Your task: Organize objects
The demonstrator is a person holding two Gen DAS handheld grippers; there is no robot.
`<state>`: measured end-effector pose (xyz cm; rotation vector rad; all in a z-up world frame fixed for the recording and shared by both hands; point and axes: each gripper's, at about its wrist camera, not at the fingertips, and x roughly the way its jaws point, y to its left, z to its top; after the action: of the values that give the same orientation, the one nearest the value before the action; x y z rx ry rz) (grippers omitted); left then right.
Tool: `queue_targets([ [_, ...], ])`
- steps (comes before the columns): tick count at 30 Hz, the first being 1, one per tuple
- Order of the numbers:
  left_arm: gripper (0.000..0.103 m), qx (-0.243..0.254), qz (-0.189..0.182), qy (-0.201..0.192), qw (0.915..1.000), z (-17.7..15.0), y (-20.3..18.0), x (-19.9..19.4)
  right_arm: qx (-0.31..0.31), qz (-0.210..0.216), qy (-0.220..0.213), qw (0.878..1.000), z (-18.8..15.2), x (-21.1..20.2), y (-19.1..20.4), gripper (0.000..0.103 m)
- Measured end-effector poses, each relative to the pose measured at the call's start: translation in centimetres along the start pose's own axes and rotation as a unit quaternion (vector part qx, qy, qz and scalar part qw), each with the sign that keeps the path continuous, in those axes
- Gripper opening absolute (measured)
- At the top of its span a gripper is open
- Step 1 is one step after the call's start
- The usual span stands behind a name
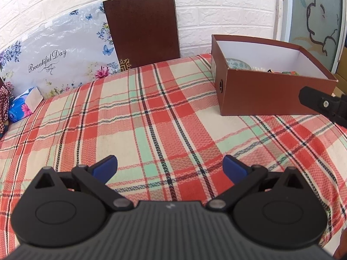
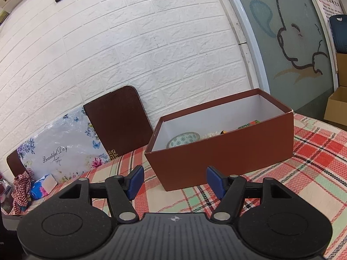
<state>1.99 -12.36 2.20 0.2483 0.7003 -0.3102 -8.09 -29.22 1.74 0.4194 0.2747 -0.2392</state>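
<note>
An open brown cardboard box [image 1: 271, 91] [image 2: 221, 153] with a white inside stands on the plaid tablecloth [image 1: 151, 119] [image 2: 314, 151]. Inside it lie a patterned green-and-white dish [image 1: 237, 64] [image 2: 183, 139] and a few small colourful items, mostly hidden by the box wall. My left gripper [image 1: 170, 166] hovers open over bare cloth, well short of the box. My right gripper [image 2: 174, 181] is open and empty just in front of the box's near wall. Part of the right gripper [image 1: 323, 105] shows at the right edge of the left wrist view.
A dark brown board [image 1: 143, 30] [image 2: 118, 119] and a floral "Beautiful Day" panel [image 1: 60, 60] [image 2: 63, 151] lean on the white brick wall. A blue tissue pack [image 1: 23, 106] [image 2: 41, 186] and checked cloth [image 2: 21, 190] lie far left. Cardboard boxes [image 2: 337, 106] stand right.
</note>
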Motion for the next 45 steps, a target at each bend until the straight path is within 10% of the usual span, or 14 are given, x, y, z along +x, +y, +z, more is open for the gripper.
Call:
queue_targets([
  [45,0.103,-0.016,-0.019,-0.007,0.9997,-0.5,-0.1,-0.3,-0.033,-0.049,0.046,0.997,-1.9,-0.1,-2.2,0.065],
])
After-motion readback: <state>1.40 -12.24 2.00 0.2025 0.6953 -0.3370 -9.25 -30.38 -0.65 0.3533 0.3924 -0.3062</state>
